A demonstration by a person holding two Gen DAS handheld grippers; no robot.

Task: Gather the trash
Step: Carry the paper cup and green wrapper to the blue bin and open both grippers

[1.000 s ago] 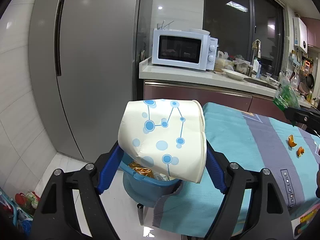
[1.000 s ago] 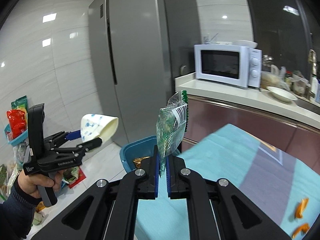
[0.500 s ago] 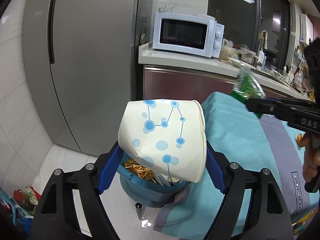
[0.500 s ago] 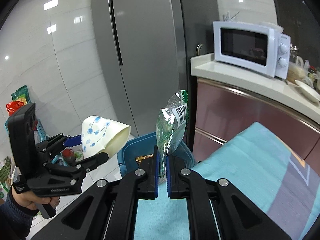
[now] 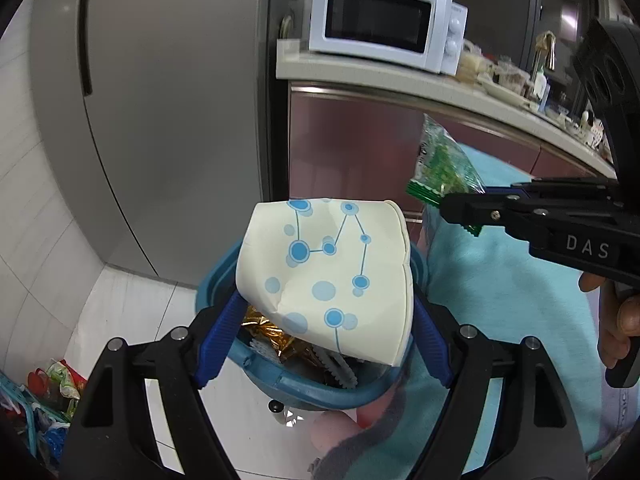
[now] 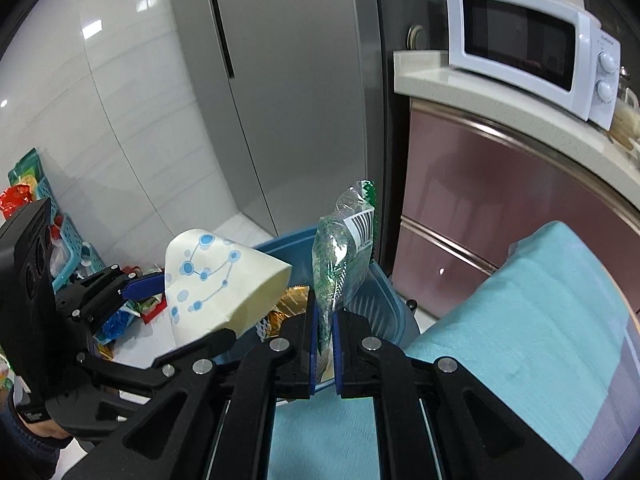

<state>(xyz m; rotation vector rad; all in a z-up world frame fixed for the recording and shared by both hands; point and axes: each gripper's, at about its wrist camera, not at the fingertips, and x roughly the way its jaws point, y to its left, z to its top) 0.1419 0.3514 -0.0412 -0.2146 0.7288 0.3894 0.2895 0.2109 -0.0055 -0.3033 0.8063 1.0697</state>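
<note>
A crumpled white paper cup with blue dots [image 5: 332,276] is clamped between the blue pads of my left gripper [image 5: 326,320], directly above the blue trash bin [image 5: 320,392], which has gold foil and other scraps inside. My right gripper [image 6: 324,320] is shut on a green clear-plastic wrapper [image 6: 344,256] that stands upright over the bin's wall [image 6: 380,292]. The left wrist view shows the right gripper [image 5: 460,212] coming in from the right with the wrapper [image 5: 444,164], just right of the cup. In the right wrist view the left gripper [image 6: 180,312] holds the cup [image 6: 216,276] to the left.
A table under a teal cloth [image 6: 520,320] borders the bin on the right. Behind it stand a grey fridge [image 5: 160,120] and a counter with a white microwave [image 5: 380,32]. A basket of packets [image 6: 60,240] and loose wrappers lie on the floor at left.
Both grippers have come closer and lower toward the blue bin, each keeping its load. The right gripper with the wrapper has moved in beside the cup.
</note>
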